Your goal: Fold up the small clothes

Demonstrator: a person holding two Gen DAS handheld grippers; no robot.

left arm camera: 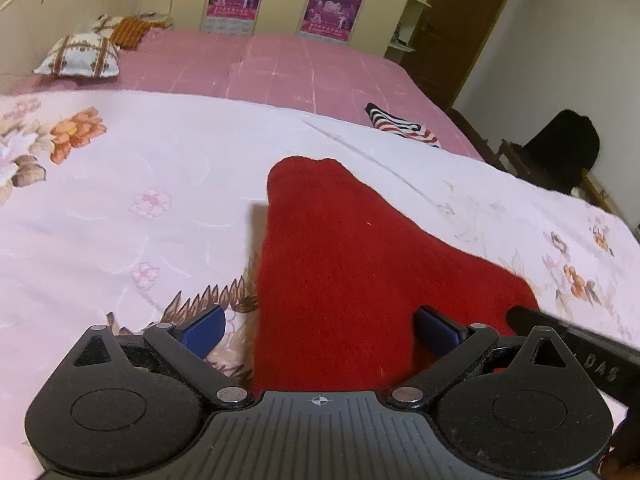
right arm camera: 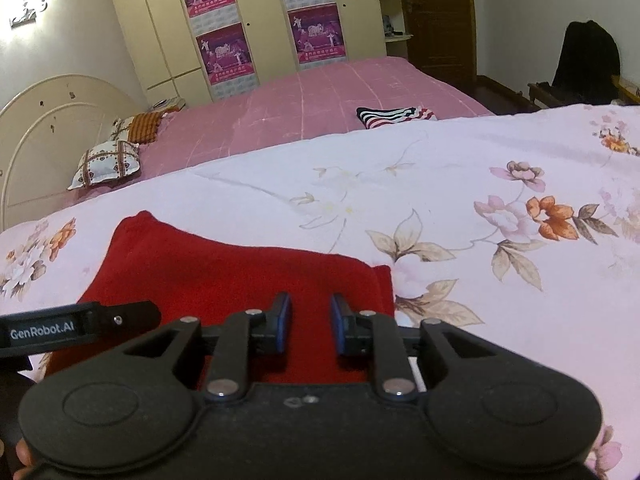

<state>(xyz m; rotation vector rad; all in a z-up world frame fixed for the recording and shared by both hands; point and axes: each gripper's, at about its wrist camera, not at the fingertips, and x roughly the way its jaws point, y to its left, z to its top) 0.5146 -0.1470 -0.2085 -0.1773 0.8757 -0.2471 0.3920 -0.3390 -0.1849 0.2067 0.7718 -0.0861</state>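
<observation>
A red knit garment (left arm camera: 352, 260) lies flat on the floral sheet (left arm camera: 140, 184), folded into a tapered shape. My left gripper (left arm camera: 322, 330) hovers over its near end, open wide, the blue fingers (left arm camera: 204, 328) standing on either side of the cloth. In the right wrist view the same red garment (right arm camera: 224, 268) lies below my right gripper (right arm camera: 311, 320), whose blue pads stand a narrow gap apart with nothing pinched between them. A black bar of the other gripper crosses each view's lower corner.
A striped garment (left arm camera: 400, 122) (right arm camera: 394, 116) lies further back on the pink bedcover (right arm camera: 320, 92). Pillows (left arm camera: 78, 56) sit by the headboard at the left. A chair draped in black (right arm camera: 586, 60) stands past the bed's right edge. Wardrobes line the far wall.
</observation>
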